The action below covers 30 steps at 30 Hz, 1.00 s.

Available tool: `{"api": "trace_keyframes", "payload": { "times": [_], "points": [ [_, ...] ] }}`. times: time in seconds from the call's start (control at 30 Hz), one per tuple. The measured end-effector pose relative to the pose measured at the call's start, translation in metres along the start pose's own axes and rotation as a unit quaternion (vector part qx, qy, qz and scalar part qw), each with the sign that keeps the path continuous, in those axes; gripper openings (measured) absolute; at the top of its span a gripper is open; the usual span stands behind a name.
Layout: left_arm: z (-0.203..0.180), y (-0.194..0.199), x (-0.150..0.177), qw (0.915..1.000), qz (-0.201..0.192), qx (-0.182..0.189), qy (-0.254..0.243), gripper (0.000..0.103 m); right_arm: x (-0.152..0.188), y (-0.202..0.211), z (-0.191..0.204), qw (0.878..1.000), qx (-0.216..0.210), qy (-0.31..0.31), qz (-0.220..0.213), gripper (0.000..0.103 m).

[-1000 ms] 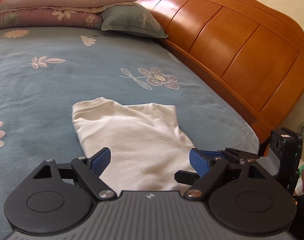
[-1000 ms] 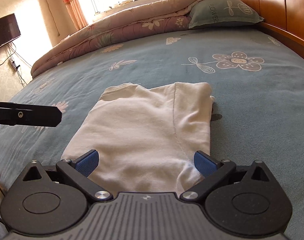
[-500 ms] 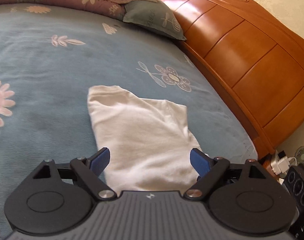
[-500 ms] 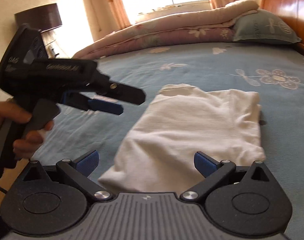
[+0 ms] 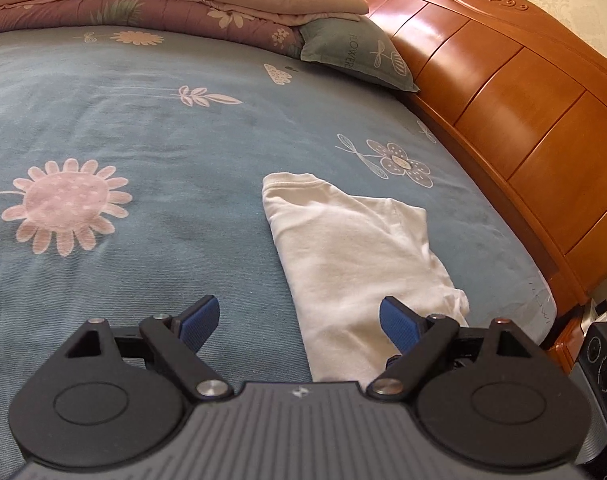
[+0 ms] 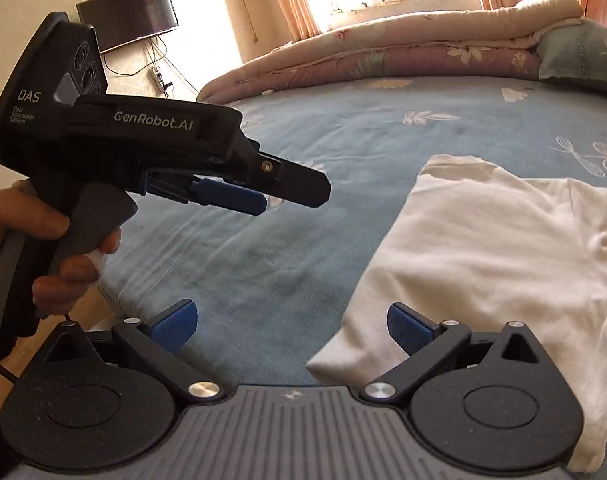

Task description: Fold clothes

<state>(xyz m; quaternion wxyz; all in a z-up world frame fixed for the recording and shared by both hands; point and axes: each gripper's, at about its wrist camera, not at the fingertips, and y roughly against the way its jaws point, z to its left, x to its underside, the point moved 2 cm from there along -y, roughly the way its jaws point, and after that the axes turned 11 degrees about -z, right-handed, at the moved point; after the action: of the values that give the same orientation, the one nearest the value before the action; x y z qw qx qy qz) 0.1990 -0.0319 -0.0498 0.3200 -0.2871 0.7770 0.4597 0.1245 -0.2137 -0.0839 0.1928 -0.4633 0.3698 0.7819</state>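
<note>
Lying folded on the bedspread (image 5: 151, 128), the white shirt (image 5: 355, 248) sits beyond both empty, spread-apart tongs (image 5: 299, 320).

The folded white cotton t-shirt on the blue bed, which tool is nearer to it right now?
Right. The right tool hangs open at the folded white cotton t-shirt's near corner; the left tool, also open, is off to the side over bare blue floral bedsheet.

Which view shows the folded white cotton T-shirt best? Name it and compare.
The left wrist view: the folded white cotton T-shirt shows nearly whole on the bed. The right wrist view cuts it off at the frame's right edge.
</note>
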Motion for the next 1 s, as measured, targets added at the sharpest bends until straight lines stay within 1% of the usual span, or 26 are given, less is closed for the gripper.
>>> {"api": "trace_keyframes", "payload": {
  "times": [0.07,0.1,0.13,0.17,0.23,0.37,0.4,0.47,0.53,0.57,0.63,0.73,0.8,0.83,0.87,0.93,0.97,1.0],
  "points": [
    [0.003,0.005,-0.002,1.0000,-0.006,0.004,0.004,0.087,0.008,-0.016,0.003,0.999,-0.007,-0.002,0.033,0.103],
    [0.005,0.008,-0.002,0.9999,-0.009,0.006,0.007,0.087,0.014,-0.026,0.005,0.998,-0.006,-0.001,0.060,0.103],
    [0.005,0.010,-0.003,0.9999,-0.012,0.006,0.006,0.087,0.018,-0.029,0.008,0.997,0.000,0.010,0.075,0.103],
    [0.006,0.013,-0.004,0.9998,-0.015,0.006,0.005,0.087,0.017,-0.028,0.011,0.997,-0.009,0.018,0.076,0.103],
    [0.010,0.017,-0.006,0.9997,-0.021,0.005,0.005,0.088,0.007,-0.019,0.017,0.998,-0.032,0.017,0.053,0.103],
    [0.014,0.021,-0.007,0.9996,-0.026,0.001,0.009,0.088,-0.007,-0.029,0.014,0.999,0.021,0.030,0.021,0.103],
    [0.015,0.022,-0.007,0.9996,-0.027,0.003,0.009,0.088,-0.002,-0.040,0.010,0.999,0.017,0.016,0.042,0.103],
    [0.018,0.024,-0.007,0.9996,-0.028,0.003,0.009,0.088,0.009,-0.050,0.012,0.997,-0.008,0.000,0.077,0.103],
    [0.020,0.026,-0.008,0.9995,-0.030,0.004,0.008,0.088,0.009,-0.042,0.024,0.996,-0.033,0.035,0.078,0.103],
    [0.021,0.026,-0.009,0.9995,-0.031,0.003,0.010,0.088,0.006,-0.036,0.027,0.996,-0.039,0.042,0.072,0.103],
    [0.023,0.025,-0.008,0.9994,-0.032,0.000,0.016,0.088,-0.007,-0.026,0.022,0.998,-0.017,0.048,0.042,0.103],
    [0.020,0.018,-0.006,0.9996,-0.025,0.004,0.015,0.088,-0.029,-0.026,-0.001,0.998,0.041,0.045,0.007,0.103],
    [0.015,0.014,-0.004,0.9998,-0.016,0.007,0.008,0.088,-0.032,-0.037,-0.017,0.997,0.064,0.040,0.005,0.103],
    [0.014,0.013,-0.003,0.9999,-0.011,0.006,0.004,0.089,-0.027,-0.046,-0.023,0.996,0.073,0.034,0.023,0.103],
    [0.012,0.012,-0.002,1.0000,-0.008,0.004,0.000,0.088,-0.020,-0.053,-0.029,0.995,0.082,0.024,0.051,0.103],
    [0.011,0.010,-0.003,1.0000,-0.005,0.007,-0.003,0.088,-0.016,-0.044,-0.027,0.996,0.069,0.037,0.042,0.103],
    [0.012,0.008,-0.003,0.9999,-0.003,0.012,0.001,0.090,-0.017,-0.036,-0.027,0.997,0.057,0.030,0.041,0.103],
    [0.013,0.005,-0.004,0.9999,-0.001,0.016,0.004,0.090,-0.019,-0.025,-0.032,0.998,0.059,0.020,0.031,0.103]
  ]
}}
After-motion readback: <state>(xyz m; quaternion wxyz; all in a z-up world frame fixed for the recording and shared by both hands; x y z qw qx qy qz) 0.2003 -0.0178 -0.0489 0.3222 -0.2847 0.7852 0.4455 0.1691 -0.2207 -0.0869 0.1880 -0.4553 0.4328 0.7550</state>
